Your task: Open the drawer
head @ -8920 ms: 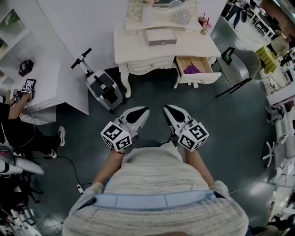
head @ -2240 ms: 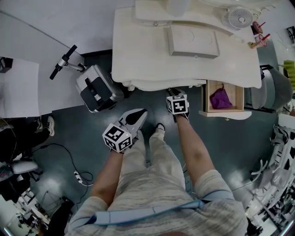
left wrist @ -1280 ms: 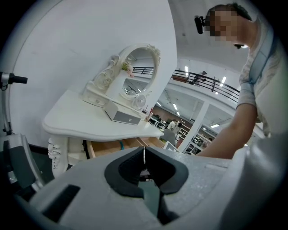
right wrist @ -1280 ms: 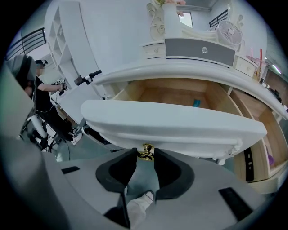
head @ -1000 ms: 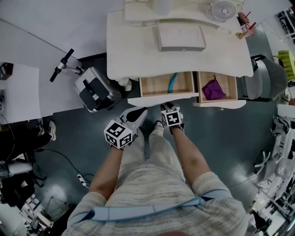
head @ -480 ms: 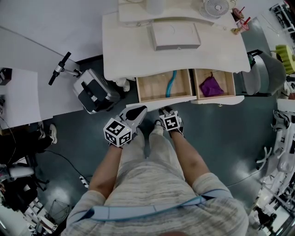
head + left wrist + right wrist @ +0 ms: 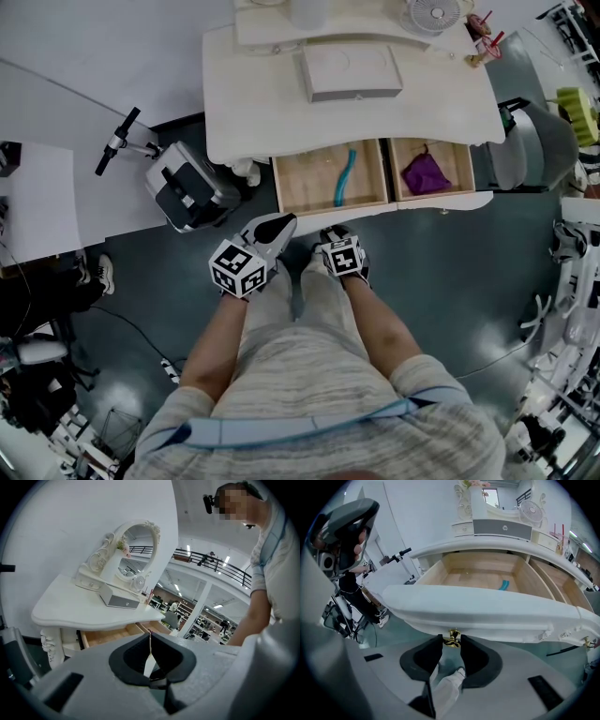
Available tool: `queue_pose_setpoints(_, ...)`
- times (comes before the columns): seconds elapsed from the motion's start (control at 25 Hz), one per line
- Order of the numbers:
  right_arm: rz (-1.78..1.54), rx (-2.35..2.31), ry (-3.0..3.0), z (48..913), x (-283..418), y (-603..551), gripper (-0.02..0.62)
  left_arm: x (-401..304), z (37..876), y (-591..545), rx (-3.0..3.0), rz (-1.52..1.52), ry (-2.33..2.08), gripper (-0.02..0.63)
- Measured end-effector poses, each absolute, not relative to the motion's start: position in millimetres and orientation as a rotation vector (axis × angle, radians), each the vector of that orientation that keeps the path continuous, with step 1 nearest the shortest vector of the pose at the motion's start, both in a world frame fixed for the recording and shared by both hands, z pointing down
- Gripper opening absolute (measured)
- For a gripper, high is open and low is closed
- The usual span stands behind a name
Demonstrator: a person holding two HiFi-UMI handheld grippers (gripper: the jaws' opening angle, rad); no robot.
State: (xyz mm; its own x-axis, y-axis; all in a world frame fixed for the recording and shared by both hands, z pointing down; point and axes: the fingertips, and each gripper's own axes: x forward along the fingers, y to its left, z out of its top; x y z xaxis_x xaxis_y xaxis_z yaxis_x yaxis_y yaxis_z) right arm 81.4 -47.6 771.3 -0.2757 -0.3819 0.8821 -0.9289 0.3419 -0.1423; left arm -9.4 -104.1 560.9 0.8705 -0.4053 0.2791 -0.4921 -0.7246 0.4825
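At head-view centre, the drawer [image 7: 305, 183] stands pulled out; the right gripper [image 7: 451, 643] clamps its brass knob [image 7: 451, 637]. The left gripper [image 7: 150, 641] is closed, empty. Risk: an oblique pull may slip the grip off the small knob.

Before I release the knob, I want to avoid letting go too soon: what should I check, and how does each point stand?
1. Right gripper closed on the gold knob: ok.
2. Centre drawer out from under the tabletop, its wooden floor and teal object exposed: ok.
3. Drawer at its full travel: cannot tell.
4. Left gripper shut, empty, clear of the dressing table: ok.
5. Room between the drawer front and the person's legs: cannot tell.
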Motion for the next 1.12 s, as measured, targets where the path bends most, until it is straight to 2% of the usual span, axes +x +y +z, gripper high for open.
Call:
queue_pose_setpoints(1.04,0.942,1.124,-1.841,767,86,-40,0.12,-9,562,-102,2.469,0.235,-0.649,0.02)
queue_pose_setpoints(1.12,0.966,1.108,-1.845,765,87,-33,0.155,-9,561,-102,2.472,0.237,-0.648,0.02)
